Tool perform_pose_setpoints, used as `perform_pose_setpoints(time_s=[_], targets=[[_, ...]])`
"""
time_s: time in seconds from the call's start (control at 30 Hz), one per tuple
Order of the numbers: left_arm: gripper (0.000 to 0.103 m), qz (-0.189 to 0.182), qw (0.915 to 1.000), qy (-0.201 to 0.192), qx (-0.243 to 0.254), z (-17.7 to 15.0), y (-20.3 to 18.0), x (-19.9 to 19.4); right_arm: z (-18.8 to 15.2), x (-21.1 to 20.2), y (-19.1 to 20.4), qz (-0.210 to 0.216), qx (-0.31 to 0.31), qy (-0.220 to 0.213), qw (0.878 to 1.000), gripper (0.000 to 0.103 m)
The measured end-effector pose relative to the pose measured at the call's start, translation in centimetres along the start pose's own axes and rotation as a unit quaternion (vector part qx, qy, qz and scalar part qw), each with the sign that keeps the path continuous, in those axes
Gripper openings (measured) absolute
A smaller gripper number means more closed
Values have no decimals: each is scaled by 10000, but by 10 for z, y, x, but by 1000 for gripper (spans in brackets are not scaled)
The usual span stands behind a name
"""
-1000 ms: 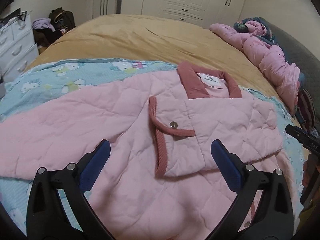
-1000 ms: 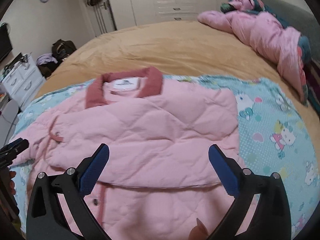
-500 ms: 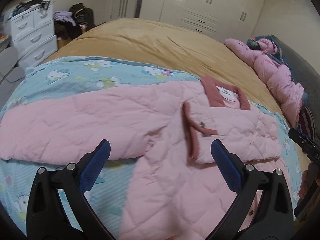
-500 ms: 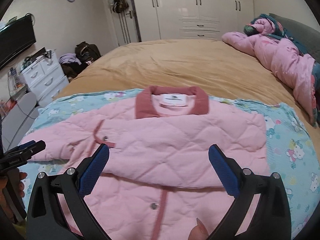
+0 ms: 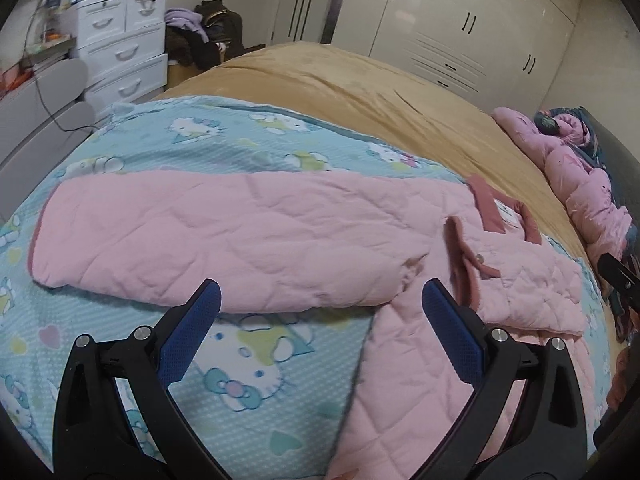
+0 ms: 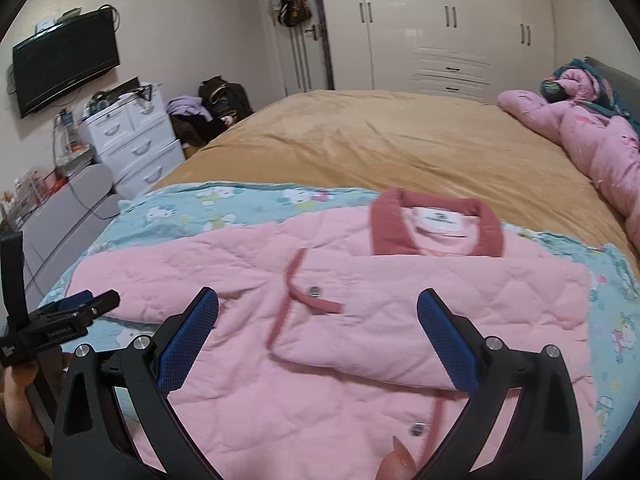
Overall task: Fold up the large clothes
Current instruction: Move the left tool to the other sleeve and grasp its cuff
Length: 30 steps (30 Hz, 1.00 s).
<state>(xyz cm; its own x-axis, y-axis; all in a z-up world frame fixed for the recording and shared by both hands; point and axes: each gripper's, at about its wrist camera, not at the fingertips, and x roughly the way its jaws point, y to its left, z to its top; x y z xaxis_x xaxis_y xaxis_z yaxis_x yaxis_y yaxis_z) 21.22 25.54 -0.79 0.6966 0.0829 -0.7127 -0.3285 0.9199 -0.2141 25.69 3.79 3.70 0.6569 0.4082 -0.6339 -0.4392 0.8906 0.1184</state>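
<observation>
A pink quilted jacket (image 6: 360,300) with a dark pink collar (image 6: 436,224) lies front up on a cartoon-print blue sheet (image 5: 248,148). Its right sleeve is folded across the chest; its left sleeve (image 5: 208,236) stretches out flat to the left. My left gripper (image 5: 320,324) hovers open above the lower edge of that sleeve near the armpit, holding nothing. Over the jacket's front hangs my right gripper (image 6: 318,330), open and empty. The left gripper (image 6: 76,308) also shows at the left edge of the right wrist view, with a hand under it.
A tan bedspread (image 6: 380,136) covers the far half of the bed. A rolled pink duvet (image 6: 580,136) lies along the right side by the headboard. White drawers (image 6: 132,136), bags on the floor and a wardrobe (image 6: 440,24) stand beyond the bed.
Both grippers have risen and pulled back, and the left one has swung left, bringing the outstretched sleeve into view. The jacket has not moved. Both stayed open.
</observation>
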Motion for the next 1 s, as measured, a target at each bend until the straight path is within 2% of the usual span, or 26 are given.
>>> perform_pose_setpoints(time_s=[0.2, 0.5, 0.63, 0.87, 1.0], targets=[[94, 370, 9991, -132, -176, -5, 33, -5, -3, 21, 46, 285, -275, 121, 9991, 99], [94, 586, 9947, -12, -841, -17, 94, 7, -16, 52, 103, 597, -627, 387, 9955, 99], [94, 677, 9919, -106, -1071, -22, 112, 9, -22, 61, 120, 655, -791, 455, 9937, 99], [94, 513, 9864, -27, -1565, -29, 144, 24, -33, 77, 135, 826, -876, 616, 9908, 99], [94, 274, 9777, 99, -2081, -32, 169, 44, -38, 83, 136, 816, -917, 692, 9900, 99]])
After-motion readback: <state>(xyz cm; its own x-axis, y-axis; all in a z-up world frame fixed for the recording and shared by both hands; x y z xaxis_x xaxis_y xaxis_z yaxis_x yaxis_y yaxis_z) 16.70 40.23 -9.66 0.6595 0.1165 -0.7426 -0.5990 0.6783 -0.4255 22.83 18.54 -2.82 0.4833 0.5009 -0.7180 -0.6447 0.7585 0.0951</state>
